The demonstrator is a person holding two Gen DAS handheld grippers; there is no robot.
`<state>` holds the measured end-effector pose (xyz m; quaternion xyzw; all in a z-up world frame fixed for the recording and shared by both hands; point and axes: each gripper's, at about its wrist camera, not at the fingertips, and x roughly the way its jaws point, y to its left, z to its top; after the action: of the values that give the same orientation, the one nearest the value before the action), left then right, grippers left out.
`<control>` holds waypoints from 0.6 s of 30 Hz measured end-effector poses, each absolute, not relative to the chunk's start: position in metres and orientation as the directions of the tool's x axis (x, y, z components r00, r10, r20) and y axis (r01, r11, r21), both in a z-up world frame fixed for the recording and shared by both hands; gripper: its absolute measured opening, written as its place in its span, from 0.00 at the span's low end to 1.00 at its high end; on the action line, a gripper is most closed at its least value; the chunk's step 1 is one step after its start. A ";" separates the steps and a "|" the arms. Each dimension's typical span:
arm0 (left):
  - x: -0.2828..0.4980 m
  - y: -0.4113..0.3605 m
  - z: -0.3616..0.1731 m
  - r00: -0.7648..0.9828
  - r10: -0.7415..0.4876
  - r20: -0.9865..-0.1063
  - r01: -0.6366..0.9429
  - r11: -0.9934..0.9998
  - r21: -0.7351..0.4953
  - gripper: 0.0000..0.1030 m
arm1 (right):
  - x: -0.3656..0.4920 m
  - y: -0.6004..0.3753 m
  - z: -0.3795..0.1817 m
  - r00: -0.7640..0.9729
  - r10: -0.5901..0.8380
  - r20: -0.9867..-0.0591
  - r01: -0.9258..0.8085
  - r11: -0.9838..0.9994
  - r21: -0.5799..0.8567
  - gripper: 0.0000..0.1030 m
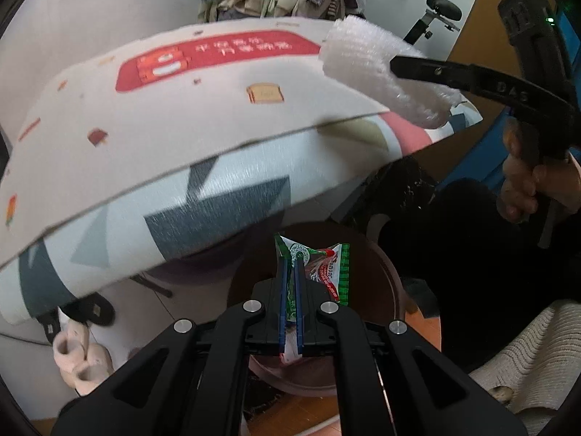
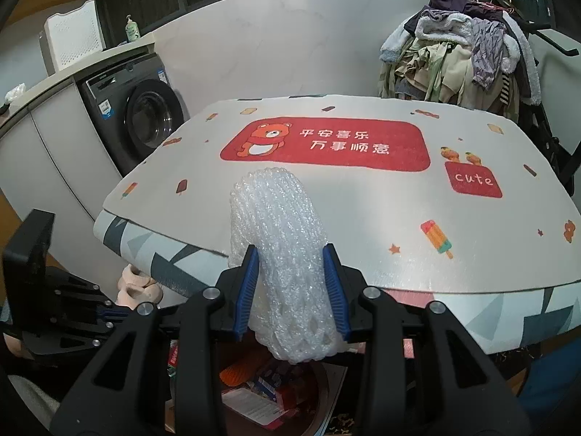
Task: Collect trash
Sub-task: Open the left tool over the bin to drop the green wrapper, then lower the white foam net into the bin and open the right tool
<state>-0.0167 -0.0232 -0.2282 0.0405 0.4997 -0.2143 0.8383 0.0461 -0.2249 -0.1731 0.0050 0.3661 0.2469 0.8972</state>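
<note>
While the left gripper is clamped tight on a green and red snack wrapper above a round brown bin, the right gripper squeezes a white foam net sleeve over the edge of the table, with the bin of trash below it.

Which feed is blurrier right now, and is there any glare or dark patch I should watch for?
Left wrist view: the table mat is motion-smeared, though the wrapper in the left gripper stays sharp; the bin interior is dark. Right wrist view: sharper, mild sheen on the mat, foam net bright, strong fisheye bending at the edges.
</note>
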 end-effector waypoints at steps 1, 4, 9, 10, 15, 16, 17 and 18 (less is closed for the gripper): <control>-0.017 -0.024 -0.232 0.402 -0.315 -0.860 0.396 0.907 -0.148 0.05 | 0.045 -0.225 -0.174 0.607 0.448 -0.656 -0.440 0.877 0.191 0.37; -0.018 -0.024 -0.239 0.385 -0.315 -0.868 0.385 0.909 -0.160 0.08 | 0.042 -0.225 -0.178 0.599 0.451 -0.662 -0.443 0.875 0.196 0.37; -0.019 -0.023 -0.236 0.393 -0.330 -0.858 0.380 0.908 -0.175 0.43 | 0.039 -0.225 -0.184 0.584 0.459 -0.670 -0.445 0.871 0.208 0.37; -0.019 -0.021 -0.231 0.412 -0.338 -0.846 0.375 0.909 -0.180 0.45 | 0.038 -0.225 -0.186 0.581 0.461 -0.671 -0.446 0.870 0.211 0.37; -0.022 -0.010 -0.198 0.538 -0.332 -0.775 0.327 0.929 -0.172 0.78 | 0.034 -0.221 -0.194 0.545 0.474 -0.692 -0.460 0.859 0.225 0.37; -0.023 -0.007 -0.192 0.560 -0.323 -0.763 0.314 0.935 -0.165 0.83 | 0.033 -0.220 -0.196 0.530 0.479 -0.700 -0.460 0.856 0.237 0.37; -0.024 -0.005 -0.186 0.586 -0.307 -0.750 0.298 0.942 -0.153 0.90 | 0.032 -0.219 -0.198 0.519 0.485 -0.704 -0.461 0.852 0.247 0.37; -0.026 -0.002 -0.181 0.611 -0.292 -0.735 0.284 0.948 -0.142 0.90 | 0.031 -0.217 -0.200 0.506 0.491 -0.709 -0.465 0.848 0.255 0.37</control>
<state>-0.0257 -0.0018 -0.1806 -0.0054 0.4106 -0.1604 0.8976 0.0308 -0.2170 -0.1997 0.0157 0.4136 0.2754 0.8676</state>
